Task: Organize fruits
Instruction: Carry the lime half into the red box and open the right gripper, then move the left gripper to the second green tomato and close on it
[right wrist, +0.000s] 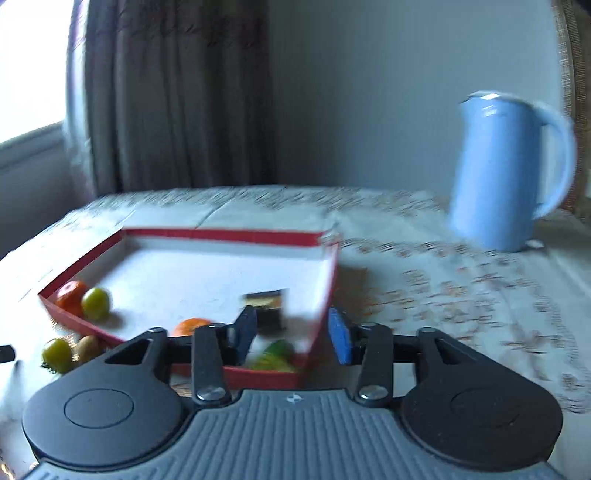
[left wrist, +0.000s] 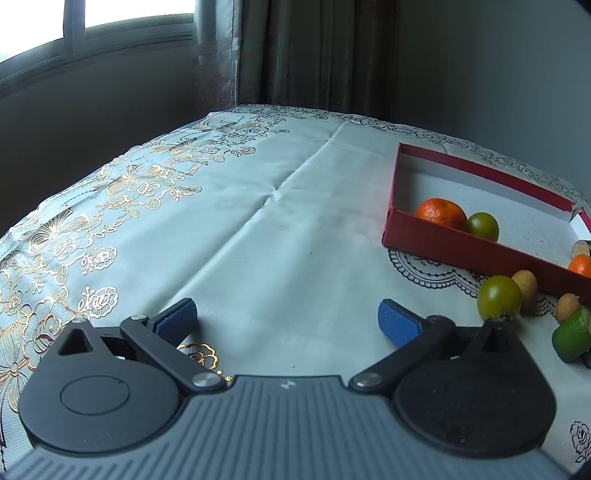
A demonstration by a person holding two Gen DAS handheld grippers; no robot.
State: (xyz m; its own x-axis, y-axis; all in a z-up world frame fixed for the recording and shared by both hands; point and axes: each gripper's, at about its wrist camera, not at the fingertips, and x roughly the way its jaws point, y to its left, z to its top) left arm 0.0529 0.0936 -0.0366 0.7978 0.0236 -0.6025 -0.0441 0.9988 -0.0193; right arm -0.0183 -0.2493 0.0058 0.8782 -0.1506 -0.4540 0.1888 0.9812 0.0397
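A red box [left wrist: 443, 242] with a white floor sits on the tablecloth at the right. It holds an orange [left wrist: 441, 213], a green fruit [left wrist: 483, 226] and another orange [left wrist: 580, 264]. In front of it lie a green fruit [left wrist: 499, 297], two tan fruits [left wrist: 525, 282] and a green cut piece [left wrist: 572, 334]. My left gripper [left wrist: 286, 321] is open and empty over bare cloth. In the blurred right wrist view my right gripper [right wrist: 295, 332] is open above the box's [right wrist: 325, 280] near right corner, over a green-yellow fruit [right wrist: 275, 356] and a dark block [right wrist: 267, 306].
A blue jug [right wrist: 498, 177] stands at the back right of the table. Dark curtains [left wrist: 314, 51] and a window [left wrist: 122, 18] are behind. The cloth's embroidered edge [left wrist: 55, 240] falls away at the left.
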